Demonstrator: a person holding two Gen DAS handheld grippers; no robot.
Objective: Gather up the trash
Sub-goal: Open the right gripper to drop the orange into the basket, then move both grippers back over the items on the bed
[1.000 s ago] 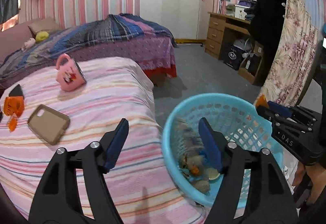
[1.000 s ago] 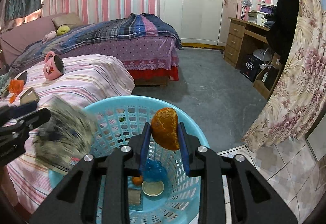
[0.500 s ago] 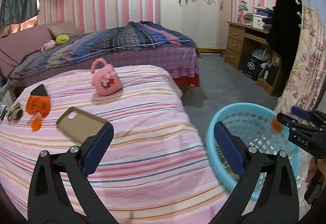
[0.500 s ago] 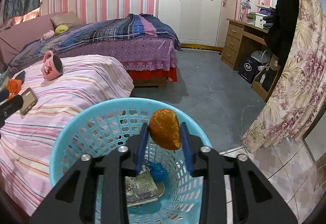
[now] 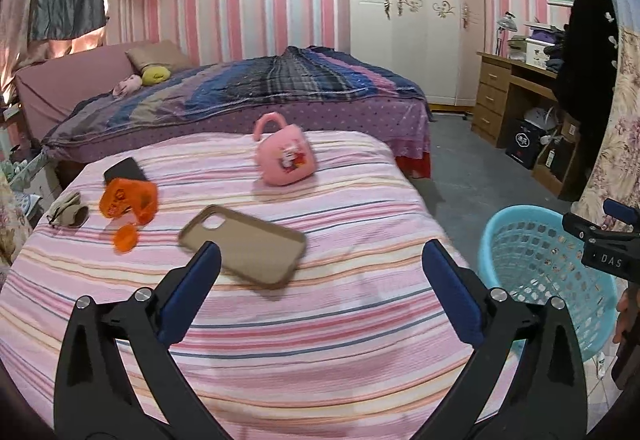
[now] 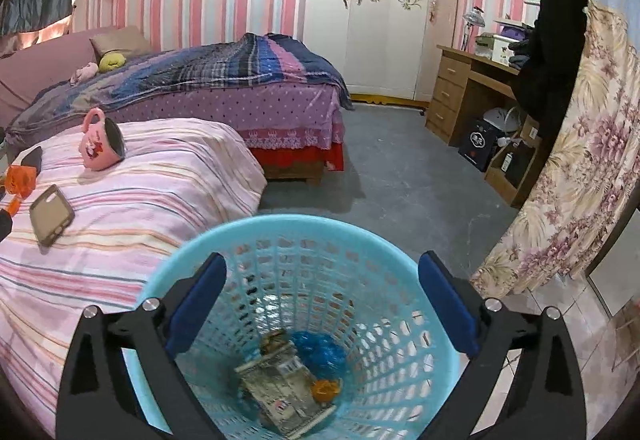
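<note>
My left gripper (image 5: 320, 260) stands open and empty low over the pink striped bed (image 5: 320, 340), just in front of a tan phone case (image 5: 244, 252). Further left on the bed lie a torn orange piece (image 5: 128, 197), a small orange scrap (image 5: 125, 238) and a crumpled beige item (image 5: 68, 213). My right gripper (image 6: 323, 268) hangs above the blue basket (image 6: 420, 268); its jaws are opening with nothing between them. At the basket's bottom lie an orange peel (image 6: 326, 388), a crumpled printed packet (image 6: 284, 388) and a blue wrapper (image 6: 320, 350).
A pink mug (image 5: 286, 155) lies on its side further back on the striped bed, with a black flat object (image 5: 124, 169) near the orange piece. The basket (image 5: 532, 252) stands on the floor at the bed's right corner. A second bed, a desk and a floral curtain lie beyond.
My left gripper has swung left from above the basket to over the bed and opened wider. My right gripper has opened, and the orange peel has dropped into the basket.
</note>
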